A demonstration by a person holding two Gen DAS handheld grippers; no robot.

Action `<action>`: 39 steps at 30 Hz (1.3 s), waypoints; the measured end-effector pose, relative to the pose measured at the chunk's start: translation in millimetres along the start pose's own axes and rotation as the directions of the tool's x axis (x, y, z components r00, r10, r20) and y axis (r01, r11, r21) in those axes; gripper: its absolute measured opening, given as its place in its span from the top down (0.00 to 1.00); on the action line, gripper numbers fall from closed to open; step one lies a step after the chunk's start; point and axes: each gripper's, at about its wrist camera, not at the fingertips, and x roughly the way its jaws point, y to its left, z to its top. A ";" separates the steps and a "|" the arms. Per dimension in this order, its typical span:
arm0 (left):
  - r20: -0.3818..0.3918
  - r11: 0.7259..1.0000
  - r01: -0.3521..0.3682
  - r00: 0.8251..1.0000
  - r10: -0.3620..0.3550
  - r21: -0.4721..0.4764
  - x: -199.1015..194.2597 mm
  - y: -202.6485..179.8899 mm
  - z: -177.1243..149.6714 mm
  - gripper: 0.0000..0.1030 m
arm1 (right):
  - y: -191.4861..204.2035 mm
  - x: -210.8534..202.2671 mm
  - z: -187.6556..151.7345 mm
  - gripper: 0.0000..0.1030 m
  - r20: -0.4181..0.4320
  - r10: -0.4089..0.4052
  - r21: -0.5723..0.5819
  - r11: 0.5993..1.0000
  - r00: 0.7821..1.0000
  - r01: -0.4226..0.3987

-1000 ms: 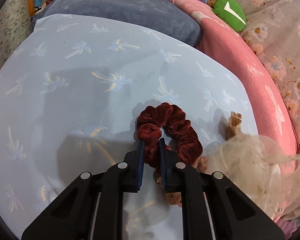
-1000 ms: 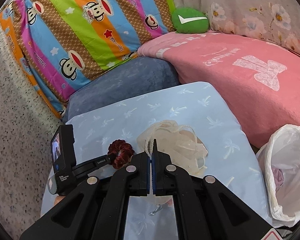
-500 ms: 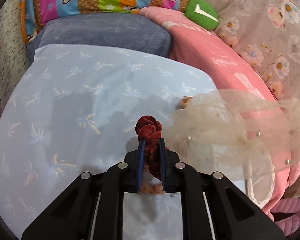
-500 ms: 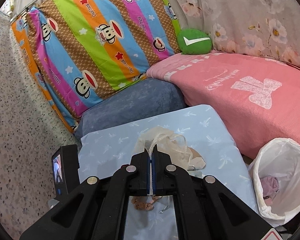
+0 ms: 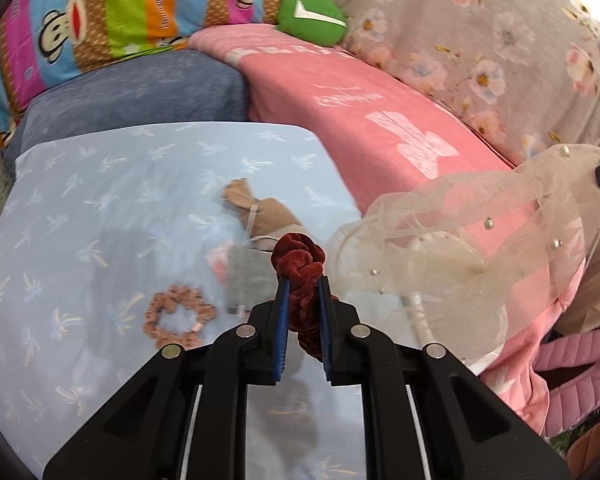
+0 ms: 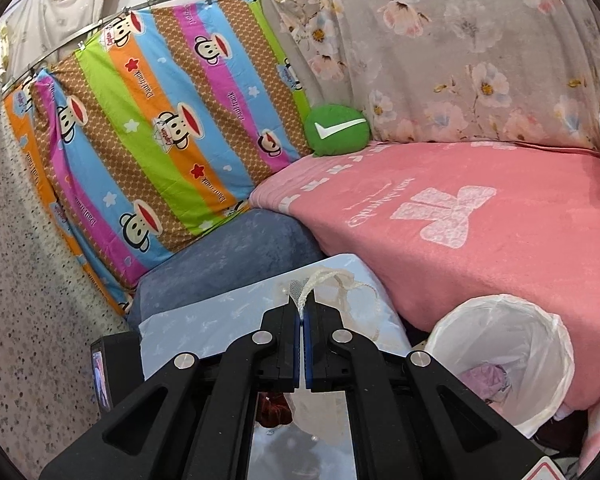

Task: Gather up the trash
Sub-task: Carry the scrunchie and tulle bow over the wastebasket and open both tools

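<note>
With your left gripper [image 5: 303, 280] pinching the scrunchie [image 5: 299, 258] and your right gripper [image 6: 302, 306] clamped on the tulle [image 6: 332, 280], you're carrying; swing both to the bin [image 6: 504, 304] at four o'clock, then release.

A pink blanket [image 6: 480, 216] covers the bed beneath a floral curtain [image 6: 460, 48] and striped monkey-print sheet [image 6: 160, 120].
</note>
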 end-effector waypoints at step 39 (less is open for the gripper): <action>-0.108 0.945 0.154 0.986 -0.128 0.288 73.5 -162.1 -11.2 0.34 | -143.7 -9.2 4.1 0.69 -0.040 -0.249 0.118 0.961 0.968 0.252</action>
